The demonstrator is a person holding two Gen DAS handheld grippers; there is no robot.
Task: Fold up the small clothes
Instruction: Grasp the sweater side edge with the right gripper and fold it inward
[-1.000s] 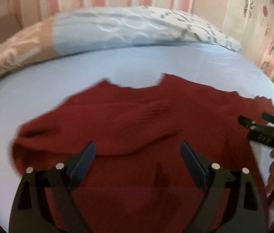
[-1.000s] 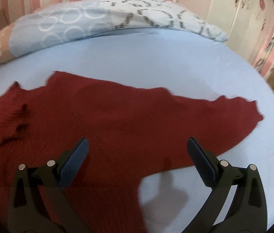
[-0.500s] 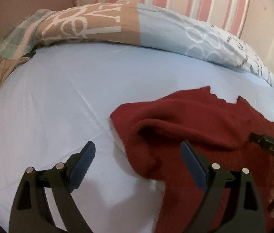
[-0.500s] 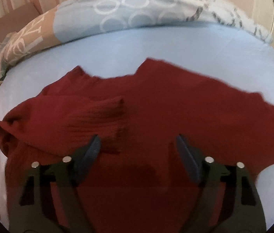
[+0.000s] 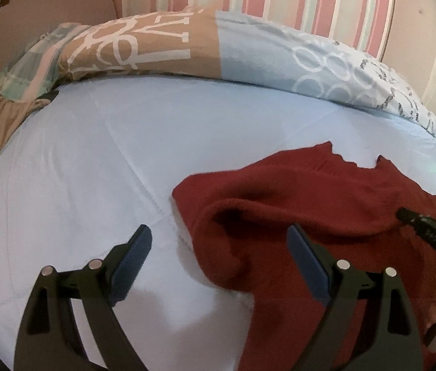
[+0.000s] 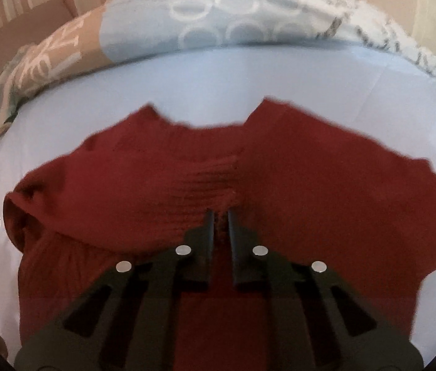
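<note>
Pinching the ribbed cuff of the red sweater (image 6: pixel 248 167) spread on the bed (image 5: pixel 94 160), the right tool (image 6: pixel 218 216) was clamped shut; the left tool (image 5: pixel 218 247) gaped beside its left edge; next, probably carry that sleeve across

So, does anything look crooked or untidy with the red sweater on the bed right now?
Yes. The red sweater lies unevenly on the light blue sheet: its left side is bunched into a raised fold, and a ribbed cuff lies across the body. The right hand-held gripper is shut on the knit there.
</note>
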